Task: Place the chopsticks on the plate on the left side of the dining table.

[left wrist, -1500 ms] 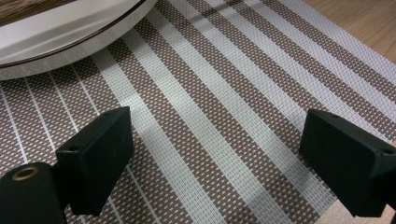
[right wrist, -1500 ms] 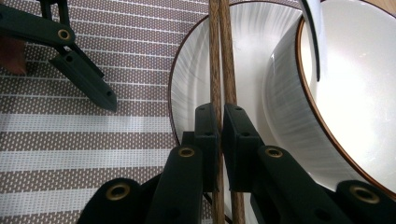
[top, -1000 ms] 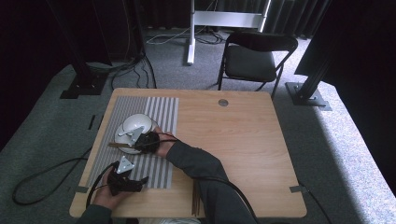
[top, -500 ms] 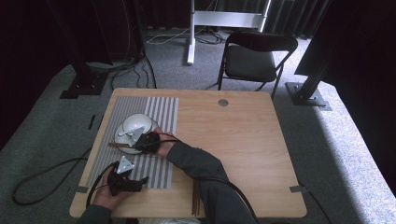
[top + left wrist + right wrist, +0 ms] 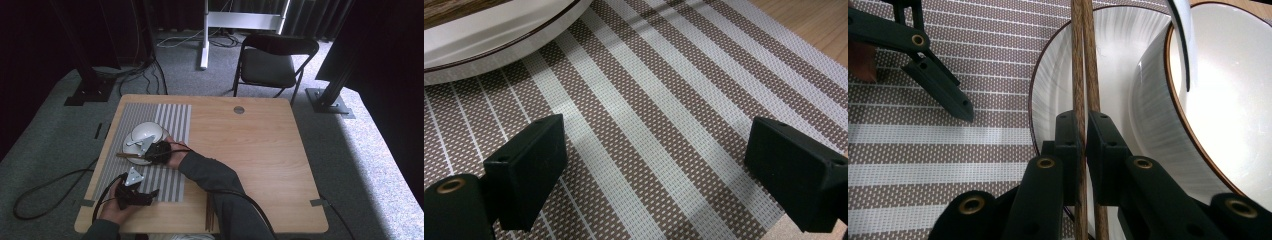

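Wooden chopsticks [image 5: 1084, 65], a dark brown pair, are clamped between the fingers of the right gripper [image 5: 1083, 145]. In the right gripper view the two sticks lie side by side and touching, their long axis running straight away from the camera, across the rim of a white plate [image 5: 1108, 60] and out over a striped placemat [image 5: 948, 140]. In the high view the pair [image 5: 127, 156] lies nearly level, pointing toward the desk's left edge, with a short length sticking out past the plate on that side.

On the plate [image 5: 131, 150] stands a white bowl [image 5: 146, 132] with a thin brown rim. In the right gripper view the bowl [image 5: 1228, 110] sits just to the right of the chopsticks, and a white spoon handle [image 5: 1182, 35] leans over its edge.

The placemat [image 5: 172, 125], woven in brown and pale stripes, covers the left part of a light wooden desk [image 5: 260, 155]. The right gripper [image 5: 159, 151] hovers at the near edge of the plate, held by a hand in a dark sleeve [image 5: 215, 175].

The left gripper [image 5: 134, 192] rests low over the near end of the placemat, its fingers spread wide with nothing between them. In the left gripper view, its gripper [image 5: 664, 170] looks onto the placemat [image 5: 664, 100], with the plate's rim [image 5: 499, 35] at the top left.

A black folding chair [image 5: 272, 60] stands beyond the desk. No writing or labels can be read anywhere.
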A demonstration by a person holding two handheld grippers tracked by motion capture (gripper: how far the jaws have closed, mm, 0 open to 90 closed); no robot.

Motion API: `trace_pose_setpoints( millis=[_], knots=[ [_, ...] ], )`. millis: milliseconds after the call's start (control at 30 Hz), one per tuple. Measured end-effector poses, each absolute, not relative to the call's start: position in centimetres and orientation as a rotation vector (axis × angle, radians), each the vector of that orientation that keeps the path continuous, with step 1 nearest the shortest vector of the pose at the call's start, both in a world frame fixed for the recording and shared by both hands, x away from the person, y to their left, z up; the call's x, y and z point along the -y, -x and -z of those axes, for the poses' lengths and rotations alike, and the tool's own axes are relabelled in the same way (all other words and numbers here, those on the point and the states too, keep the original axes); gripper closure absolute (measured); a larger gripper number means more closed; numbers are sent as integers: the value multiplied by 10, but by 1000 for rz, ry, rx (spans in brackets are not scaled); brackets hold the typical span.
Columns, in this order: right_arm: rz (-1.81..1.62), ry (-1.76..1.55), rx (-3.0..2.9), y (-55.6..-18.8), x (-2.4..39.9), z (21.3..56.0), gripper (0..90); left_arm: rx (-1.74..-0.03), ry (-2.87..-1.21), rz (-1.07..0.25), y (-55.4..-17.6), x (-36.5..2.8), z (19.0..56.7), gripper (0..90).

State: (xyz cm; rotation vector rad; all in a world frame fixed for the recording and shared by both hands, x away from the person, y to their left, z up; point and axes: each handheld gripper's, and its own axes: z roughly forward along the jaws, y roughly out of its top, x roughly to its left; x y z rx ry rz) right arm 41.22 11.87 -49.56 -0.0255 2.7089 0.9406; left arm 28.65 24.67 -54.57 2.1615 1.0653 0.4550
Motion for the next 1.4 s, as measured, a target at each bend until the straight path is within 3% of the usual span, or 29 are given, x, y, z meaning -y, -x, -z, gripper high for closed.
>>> trace_pose_setpoints(
  millis=[1400],
  knots=[
    [-932,4,-2695,-416,-117,496,839,-1065,-2162,-455,-287,-247,546,103]
  ],
)
